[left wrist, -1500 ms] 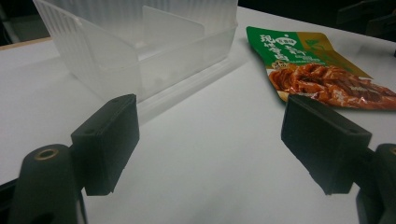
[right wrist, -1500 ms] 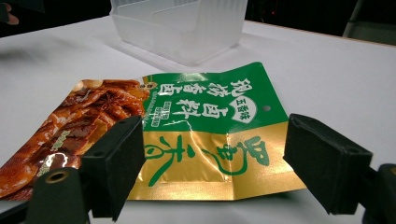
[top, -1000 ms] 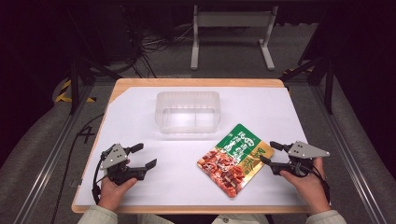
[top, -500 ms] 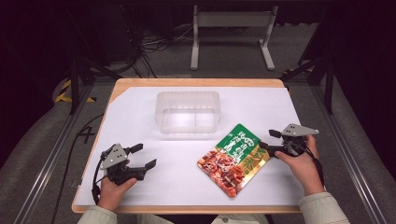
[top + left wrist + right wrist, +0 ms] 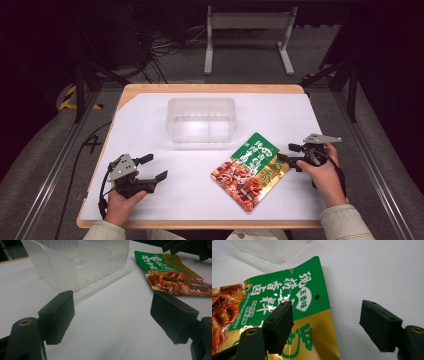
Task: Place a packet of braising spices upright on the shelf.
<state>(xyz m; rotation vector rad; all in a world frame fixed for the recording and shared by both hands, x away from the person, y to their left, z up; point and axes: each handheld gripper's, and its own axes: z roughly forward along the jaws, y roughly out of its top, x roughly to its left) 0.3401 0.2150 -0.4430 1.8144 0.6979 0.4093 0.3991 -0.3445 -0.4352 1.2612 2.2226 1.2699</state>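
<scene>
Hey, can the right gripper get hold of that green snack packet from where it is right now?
Probably yes. The right gripper has its jaws open, having just been opening, and they straddle the edge of the snack packet, one jaw over it. Nothing lies between.

A clear plastic container stands on the white sheet toward the far middle of the table, open side up; the left gripper view shows an inner wall dividing it into compartments. The sheet covers nearly the whole wooden table, whose bare edge shows along the far side and at a cut corner far left. Beyond the table a pale metal stand rests on grey floor, with dark cables lying beside it. Yellow-and-black tape marks the floor at left.
</scene>
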